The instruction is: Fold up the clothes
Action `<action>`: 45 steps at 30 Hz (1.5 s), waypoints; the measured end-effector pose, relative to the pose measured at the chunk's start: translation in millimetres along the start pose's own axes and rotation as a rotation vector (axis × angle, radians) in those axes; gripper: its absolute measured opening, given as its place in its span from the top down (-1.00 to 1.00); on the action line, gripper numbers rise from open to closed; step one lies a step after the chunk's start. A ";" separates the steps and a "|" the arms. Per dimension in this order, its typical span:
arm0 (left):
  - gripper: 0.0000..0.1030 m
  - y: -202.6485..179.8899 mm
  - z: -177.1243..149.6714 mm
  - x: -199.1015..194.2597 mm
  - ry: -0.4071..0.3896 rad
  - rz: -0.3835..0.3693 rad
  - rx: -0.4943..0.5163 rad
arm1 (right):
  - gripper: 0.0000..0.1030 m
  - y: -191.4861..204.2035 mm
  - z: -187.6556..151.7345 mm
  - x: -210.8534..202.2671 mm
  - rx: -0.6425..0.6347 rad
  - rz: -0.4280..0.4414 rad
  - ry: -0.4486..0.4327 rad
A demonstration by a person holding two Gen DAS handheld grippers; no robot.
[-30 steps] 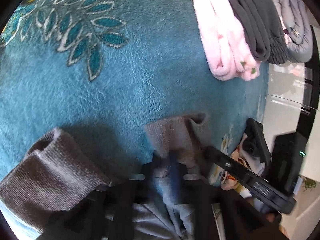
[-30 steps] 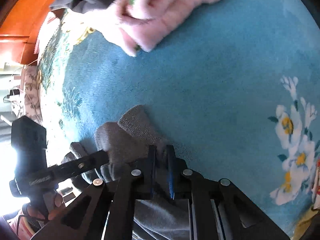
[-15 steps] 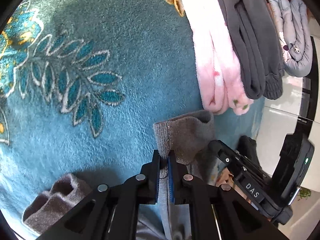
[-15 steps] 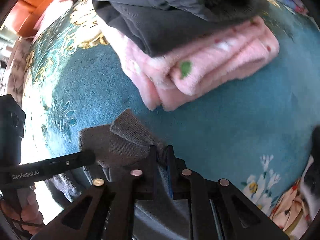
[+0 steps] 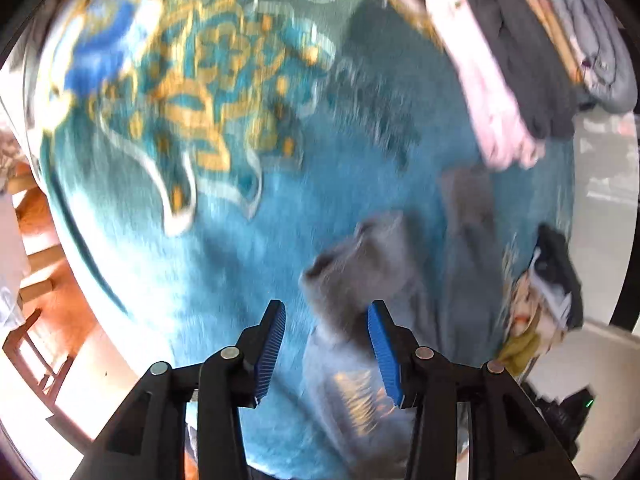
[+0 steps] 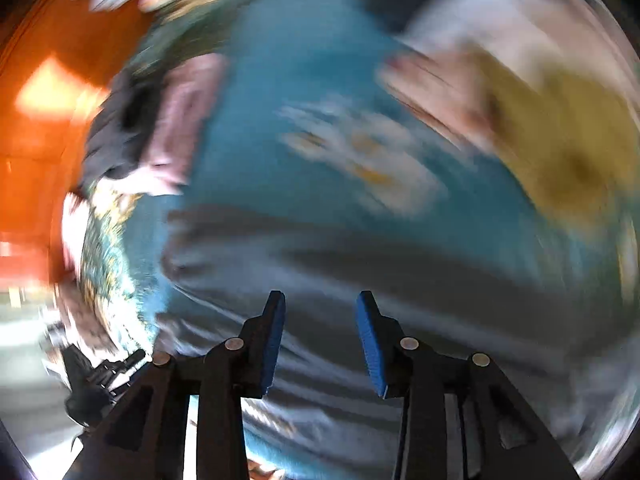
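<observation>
A grey knit garment lies on the teal patterned blanket, its cuffed ends pointing away from me; the view is blurred by motion. My left gripper is open and empty, raised above the garment's near part. In the right wrist view the same grey garment stretches across the blanket below my right gripper, which is open and empty. That view is heavily smeared.
A stack of folded clothes, pink, dark grey and light grey, lies at the blanket's far right. A loose pile of clothes with a yellow-green item lies to the right. Wooden floor and furniture are at the left.
Both grippers have let go of the grey garment and opened. Both have pulled back and up from it, and the garment now lies flat on the blanket.
</observation>
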State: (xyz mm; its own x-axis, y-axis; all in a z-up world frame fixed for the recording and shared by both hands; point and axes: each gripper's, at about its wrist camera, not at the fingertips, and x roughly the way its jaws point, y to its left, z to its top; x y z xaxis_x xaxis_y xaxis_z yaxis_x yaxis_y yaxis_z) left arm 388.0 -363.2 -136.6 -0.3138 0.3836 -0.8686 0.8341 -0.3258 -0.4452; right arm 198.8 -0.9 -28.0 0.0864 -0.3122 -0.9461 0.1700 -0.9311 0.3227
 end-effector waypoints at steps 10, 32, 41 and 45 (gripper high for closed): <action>0.13 -2.1 -20.4 37.8 -0.009 0.130 -0.008 | -0.01 -231.0 -188.3 -82.2 0.641 0.067 -0.178; 0.69 15.1 -27.7 17.9 -0.068 0.190 -0.056 | 0.53 -382.7 -348.7 -23.8 1.261 0.288 -0.367; 0.77 -9.5 -36.1 -38.1 -0.124 0.110 -0.039 | 0.87 -377.5 -340.8 -97.6 1.189 0.364 -0.517; 0.77 6.2 -54.0 -74.4 -0.119 0.101 -0.035 | 0.88 -366.9 -357.0 -136.2 1.129 0.371 -0.551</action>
State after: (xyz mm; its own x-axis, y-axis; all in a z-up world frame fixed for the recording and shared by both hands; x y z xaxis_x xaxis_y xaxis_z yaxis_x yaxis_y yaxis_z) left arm 441.1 -347.2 -63.0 -0.2770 0.2447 -0.9292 0.8789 -0.3262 -0.3480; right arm 475.1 450.6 -7.8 -0.5060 -0.3676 -0.7803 -0.7115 -0.3335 0.6185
